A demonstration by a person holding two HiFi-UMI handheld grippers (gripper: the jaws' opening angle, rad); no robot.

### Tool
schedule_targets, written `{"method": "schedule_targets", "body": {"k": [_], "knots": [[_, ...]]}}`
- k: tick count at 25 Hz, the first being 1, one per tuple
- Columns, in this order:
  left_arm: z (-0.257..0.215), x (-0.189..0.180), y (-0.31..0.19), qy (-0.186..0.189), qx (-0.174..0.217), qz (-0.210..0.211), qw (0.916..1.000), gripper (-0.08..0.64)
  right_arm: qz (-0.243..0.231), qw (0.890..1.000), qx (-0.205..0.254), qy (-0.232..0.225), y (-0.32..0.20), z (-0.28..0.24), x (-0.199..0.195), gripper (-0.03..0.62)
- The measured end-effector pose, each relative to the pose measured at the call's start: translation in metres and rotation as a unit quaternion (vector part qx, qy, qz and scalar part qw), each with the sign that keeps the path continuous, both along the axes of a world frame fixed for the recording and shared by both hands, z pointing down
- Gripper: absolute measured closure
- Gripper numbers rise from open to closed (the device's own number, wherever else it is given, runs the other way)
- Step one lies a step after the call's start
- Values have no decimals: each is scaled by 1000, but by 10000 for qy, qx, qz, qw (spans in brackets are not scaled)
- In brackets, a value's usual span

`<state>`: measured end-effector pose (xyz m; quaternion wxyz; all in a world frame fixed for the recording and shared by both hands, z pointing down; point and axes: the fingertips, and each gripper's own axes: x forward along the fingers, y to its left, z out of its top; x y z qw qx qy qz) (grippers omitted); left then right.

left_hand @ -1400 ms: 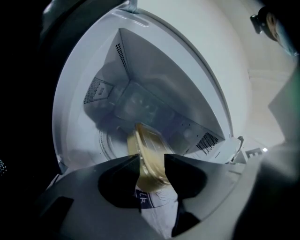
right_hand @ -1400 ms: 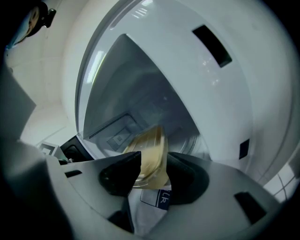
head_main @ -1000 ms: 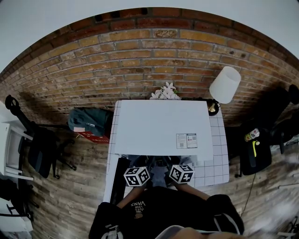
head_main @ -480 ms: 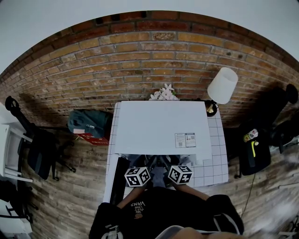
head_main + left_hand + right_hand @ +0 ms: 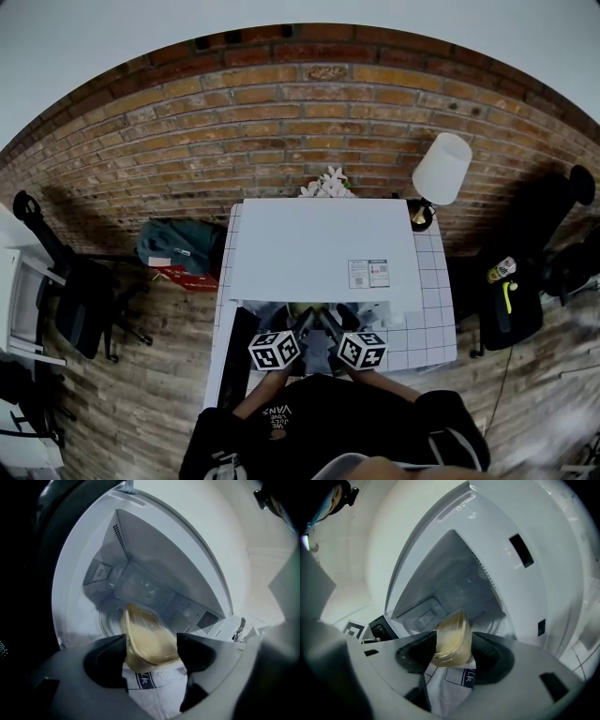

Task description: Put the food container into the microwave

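Your left claw (image 5: 152, 652) has just been spreading, and its jaws now flank the food container (image 5: 146, 637) rather than squeeze it. I judge this to be the release, since the container already sits inside the microwave (image 5: 323, 248), which fills the left and middle of the desk (image 5: 436, 323) against its back edge. Your right claw (image 5: 453, 651) has likewise just opened wide around the same container. Count: one container, one microwave, two claws.

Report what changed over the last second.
The left hand-held gripper and right hand-held gripper have just been opening their jaws, apparently letting go of the food container, which sits between them in the microwave. Both grippers barely shifted; microwave, lamp and table stayed put.
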<state>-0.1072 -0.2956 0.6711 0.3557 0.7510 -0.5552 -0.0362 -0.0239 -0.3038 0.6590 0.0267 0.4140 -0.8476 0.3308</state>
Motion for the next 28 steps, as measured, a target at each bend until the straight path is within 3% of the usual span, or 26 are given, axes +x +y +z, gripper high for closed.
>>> {"method": "schedule_targets", "body": {"k": [8, 15, 28], "knots": [[1, 4, -1, -216, 12, 128, 9997, 192, 2, 10000, -33, 50, 11, 0, 6, 383], [4, -3, 0, -439, -50, -30, 9990, 124, 27, 10000, 1, 39, 15, -2, 7, 383], [-9, 4, 25, -503, 139, 111, 9986, 126, -30, 9999, 87, 59, 28, -8, 12, 383]]}}
